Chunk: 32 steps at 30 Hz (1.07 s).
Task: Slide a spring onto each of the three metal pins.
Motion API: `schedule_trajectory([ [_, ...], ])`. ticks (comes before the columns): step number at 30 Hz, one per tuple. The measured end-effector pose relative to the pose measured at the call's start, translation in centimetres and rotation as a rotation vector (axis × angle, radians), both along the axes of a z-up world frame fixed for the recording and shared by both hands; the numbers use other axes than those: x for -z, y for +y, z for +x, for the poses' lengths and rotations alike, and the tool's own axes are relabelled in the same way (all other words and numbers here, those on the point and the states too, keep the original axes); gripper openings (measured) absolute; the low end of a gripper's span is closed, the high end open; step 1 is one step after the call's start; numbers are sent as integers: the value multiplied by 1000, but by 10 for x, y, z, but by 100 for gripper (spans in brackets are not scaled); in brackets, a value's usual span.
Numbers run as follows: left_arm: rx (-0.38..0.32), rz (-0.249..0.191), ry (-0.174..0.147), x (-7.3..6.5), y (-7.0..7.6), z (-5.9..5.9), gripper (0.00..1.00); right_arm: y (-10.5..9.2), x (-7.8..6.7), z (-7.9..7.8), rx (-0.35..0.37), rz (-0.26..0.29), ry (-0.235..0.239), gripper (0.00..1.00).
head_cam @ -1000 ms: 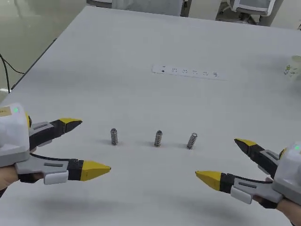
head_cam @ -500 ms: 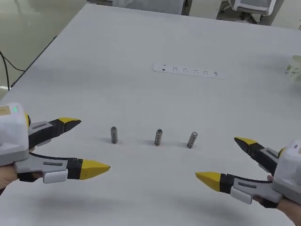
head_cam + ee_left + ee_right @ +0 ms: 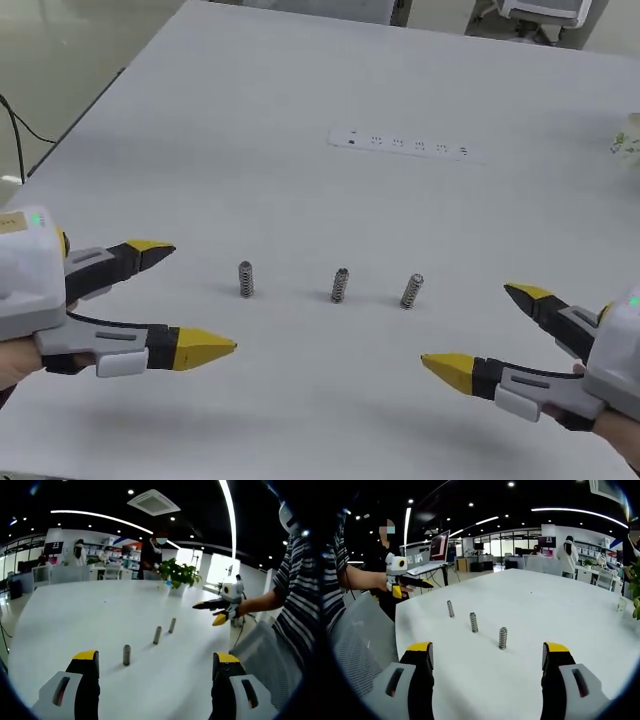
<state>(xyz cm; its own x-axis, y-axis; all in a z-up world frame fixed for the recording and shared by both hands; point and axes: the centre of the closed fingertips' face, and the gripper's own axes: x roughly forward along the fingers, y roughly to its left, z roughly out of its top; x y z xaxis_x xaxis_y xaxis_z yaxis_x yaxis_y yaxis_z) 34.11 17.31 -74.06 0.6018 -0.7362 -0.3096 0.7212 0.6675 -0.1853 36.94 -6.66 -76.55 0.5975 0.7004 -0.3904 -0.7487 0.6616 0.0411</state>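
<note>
In the head view the job looks finished: the left pin (image 3: 246, 280), middle pin (image 3: 340, 285) and right pin (image 3: 412, 291) stand in a row on the surface (image 3: 300, 100), parallel to its near edge. Each seems to wear a spring coiled down its length, and the right one leans slightly. A power strip (image 3: 400, 145) lies well beyond them toward the far edge. The left claw (image 3: 200, 298) hovers near the surface's left edge, spread wide and empty, well apart from the left pin. The right claw (image 3: 468, 325), equally wide and empty, sits beside the right pin on the near-right side without touching it. In the left gripper view the left claw (image 3: 156, 656) gapes with nothing between its jaws. The left pin (image 3: 127, 655) stands just ahead, the other two recede behind it, and the right claw (image 3: 205, 614) is past them. In the right gripper view the right claw (image 3: 487, 647) is likewise open and bare, with the right pin (image 3: 503, 638) nearest and the left claw (image 3: 415, 587) beyond the row. I judge nothing remains to load.
</note>
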Motion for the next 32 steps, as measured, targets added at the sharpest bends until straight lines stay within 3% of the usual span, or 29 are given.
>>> schedule_trajectory([
  [32, -25, -5, 6, 4, 5, 2, 90, 0, 6, 0, 0, -5, 15, 90],
])
